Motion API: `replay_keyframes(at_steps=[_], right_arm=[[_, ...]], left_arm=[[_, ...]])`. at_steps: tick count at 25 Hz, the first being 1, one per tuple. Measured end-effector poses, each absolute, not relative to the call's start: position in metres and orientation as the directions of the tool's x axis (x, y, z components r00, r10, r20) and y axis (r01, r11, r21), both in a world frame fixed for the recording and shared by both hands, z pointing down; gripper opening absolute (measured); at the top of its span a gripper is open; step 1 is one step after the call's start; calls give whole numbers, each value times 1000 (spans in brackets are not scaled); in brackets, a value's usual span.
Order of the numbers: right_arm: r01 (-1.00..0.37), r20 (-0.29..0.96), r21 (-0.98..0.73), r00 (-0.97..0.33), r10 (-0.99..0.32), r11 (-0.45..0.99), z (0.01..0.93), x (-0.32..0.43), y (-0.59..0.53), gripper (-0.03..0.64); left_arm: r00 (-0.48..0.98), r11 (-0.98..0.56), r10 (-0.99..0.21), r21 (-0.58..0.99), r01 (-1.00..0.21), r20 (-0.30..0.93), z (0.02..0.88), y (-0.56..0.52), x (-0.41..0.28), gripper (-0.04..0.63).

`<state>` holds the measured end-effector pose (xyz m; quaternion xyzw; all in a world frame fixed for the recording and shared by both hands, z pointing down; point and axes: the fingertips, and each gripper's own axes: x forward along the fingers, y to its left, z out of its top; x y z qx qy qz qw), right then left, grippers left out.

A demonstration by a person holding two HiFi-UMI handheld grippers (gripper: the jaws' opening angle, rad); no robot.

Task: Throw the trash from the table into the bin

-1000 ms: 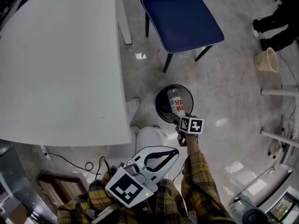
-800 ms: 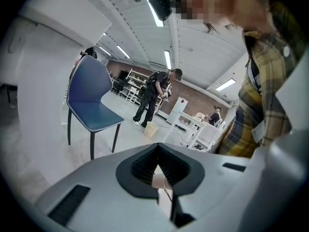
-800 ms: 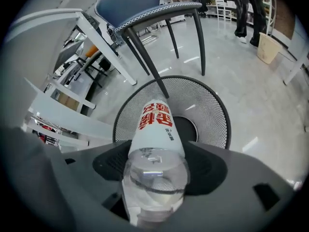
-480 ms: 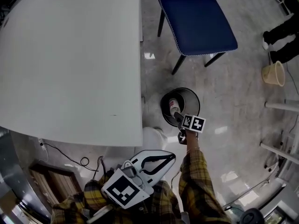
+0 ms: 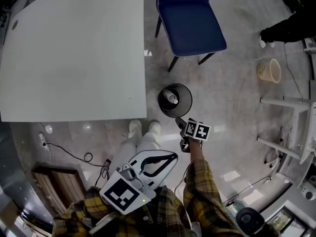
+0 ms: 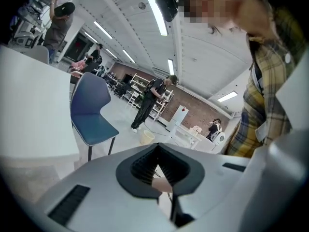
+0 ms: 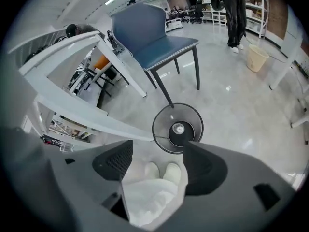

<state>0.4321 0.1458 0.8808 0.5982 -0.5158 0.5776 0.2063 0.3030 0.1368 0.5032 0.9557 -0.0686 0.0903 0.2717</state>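
Observation:
A black wire bin [image 5: 175, 100] stands on the floor just off the white table's [image 5: 74, 53] near corner. A clear plastic bottle [image 5: 171, 99] lies inside it; from above, in the right gripper view, its cap end shows as a small round bottle [image 7: 179, 128] at the bottom of the bin [image 7: 177, 128]. My right gripper [image 5: 179, 122] hovers beside and above the bin, open, with nothing between the jaws of the right gripper [image 7: 157, 161]. My left gripper [image 5: 174, 157] stays close to my body, shut and empty; the left gripper [image 6: 157, 163] points out at the room.
A blue chair [image 5: 190, 16] stands beyond the bin, next to the table. A beige bucket [image 5: 269, 70] and a standing person [image 5: 286, 26] are at the right, with white frame legs [image 5: 284, 127] nearer. A cable [image 5: 69, 154] runs under the table. My white shoes [image 5: 143, 127] are beside the bin.
The bottle, held over the bin by my right gripper a second ago, went down into it and was let go. The right gripper has opened and drawn back.

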Motion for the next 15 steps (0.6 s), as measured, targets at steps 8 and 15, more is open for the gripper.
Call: replay_keyframes(at_steps=[8, 15], right_arm=[[-855, 826, -422, -226, -516, -300, 726, 426, 120, 313], [-873, 693, -469, -267, -669, -137, 589, 411, 95, 221]], left_arm=[[965, -819, -196, 512, -258, 172, 392, 115, 283, 6], [944, -837, -297, 438, -329, 141, 325, 102, 263, 6]])
